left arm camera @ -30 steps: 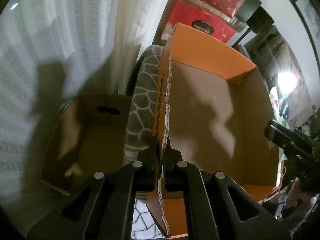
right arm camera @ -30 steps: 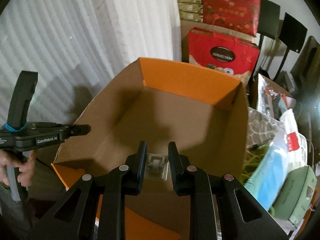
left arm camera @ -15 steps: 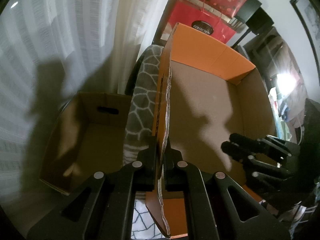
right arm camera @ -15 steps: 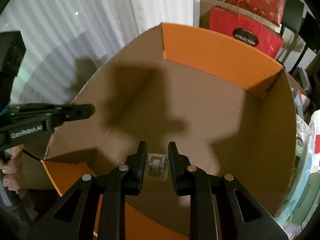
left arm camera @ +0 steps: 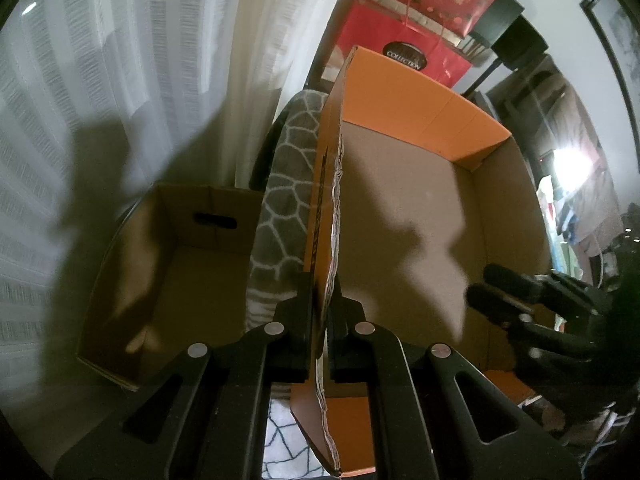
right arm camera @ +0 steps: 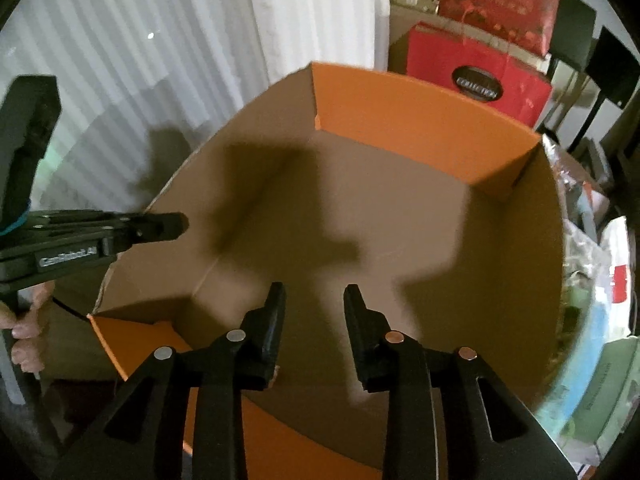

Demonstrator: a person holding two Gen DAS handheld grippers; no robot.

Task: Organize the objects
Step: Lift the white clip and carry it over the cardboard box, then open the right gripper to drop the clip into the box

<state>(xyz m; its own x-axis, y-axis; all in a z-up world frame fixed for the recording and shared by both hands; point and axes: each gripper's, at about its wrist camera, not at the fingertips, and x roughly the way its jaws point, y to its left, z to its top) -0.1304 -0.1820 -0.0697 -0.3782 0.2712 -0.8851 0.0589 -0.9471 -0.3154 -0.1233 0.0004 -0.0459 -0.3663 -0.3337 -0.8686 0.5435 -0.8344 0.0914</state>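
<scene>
Over the big orange box (right arm camera: 400, 240), the right gripper (right arm camera: 314, 300) hangs with its jaws parted — they have just been opening, and nothing sits between them, only the brown cardboard floor of the box showing in the gap. On the box's left wall the left gripper (left arm camera: 326, 300) is clamped tight, one finger outside on the orange face, the other inside, the torn corrugated edge of the wall (left arm camera: 334, 208) running straight up from between them. From the right wrist view that same gripper reaches in from the left, its tips meeting the rim, a hand (right arm camera: 24, 320) wrapped round its handle. Just outside the gripped wall a grey patterned cushion (left arm camera: 288, 176) presses against the orange face, and beyond it stands a smaller brown box (left arm camera: 132, 264) — open-topped, a handle slot in its far wall. Behind the orange box a red paper bag (right arm camera: 476, 72) stands before white curtains (right arm camera: 160, 60). No loose object can be made out inside the orange box.
</scene>
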